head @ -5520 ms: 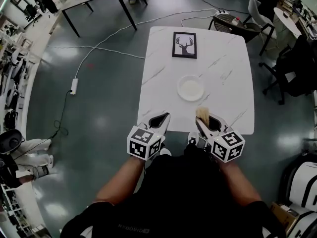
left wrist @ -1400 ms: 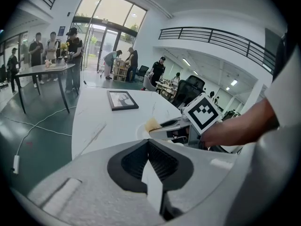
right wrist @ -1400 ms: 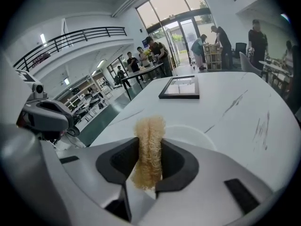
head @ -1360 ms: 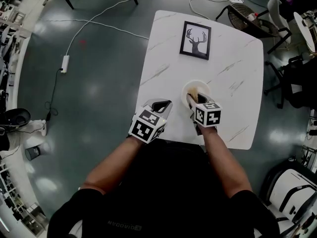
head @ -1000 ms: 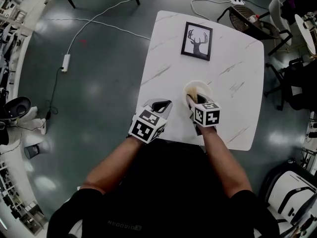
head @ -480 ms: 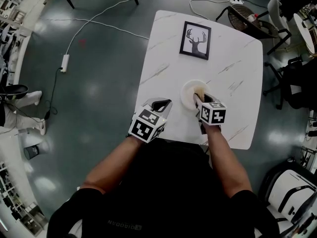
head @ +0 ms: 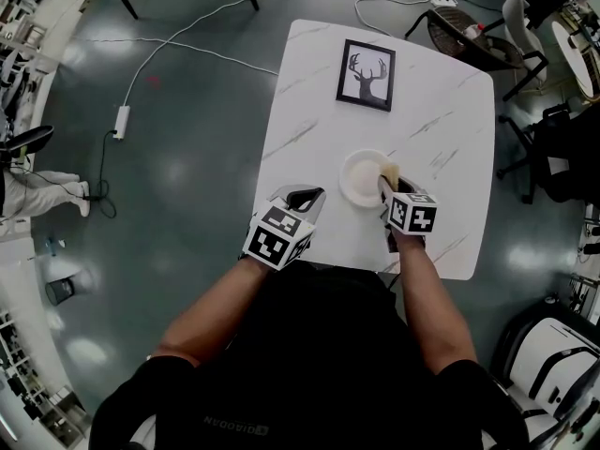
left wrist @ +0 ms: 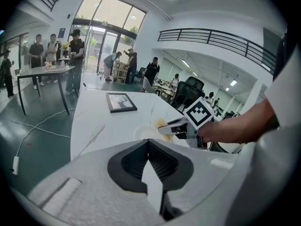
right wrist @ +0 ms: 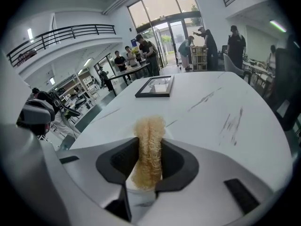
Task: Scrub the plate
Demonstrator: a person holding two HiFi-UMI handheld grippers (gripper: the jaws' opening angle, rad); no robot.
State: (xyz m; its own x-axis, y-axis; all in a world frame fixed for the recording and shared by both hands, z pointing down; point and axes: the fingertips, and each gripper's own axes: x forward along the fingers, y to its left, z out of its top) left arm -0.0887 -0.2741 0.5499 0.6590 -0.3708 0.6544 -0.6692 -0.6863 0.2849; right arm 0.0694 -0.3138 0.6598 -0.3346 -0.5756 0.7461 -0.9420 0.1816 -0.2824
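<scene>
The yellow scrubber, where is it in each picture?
Head view: scrubber at the plate's right edge, near the middle.
Left gripper view: scrubber just right of centre, far off.
Right gripper view: scrubber low centre, between the fingers.
Shared landmark: the deer picture, in all three.

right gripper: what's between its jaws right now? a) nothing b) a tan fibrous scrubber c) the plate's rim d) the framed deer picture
B: the right gripper view shows the right gripper with its jaws closed on a tan fibrous scrubber, and the head view shows that scrubber at the right edge of the plate.
</scene>
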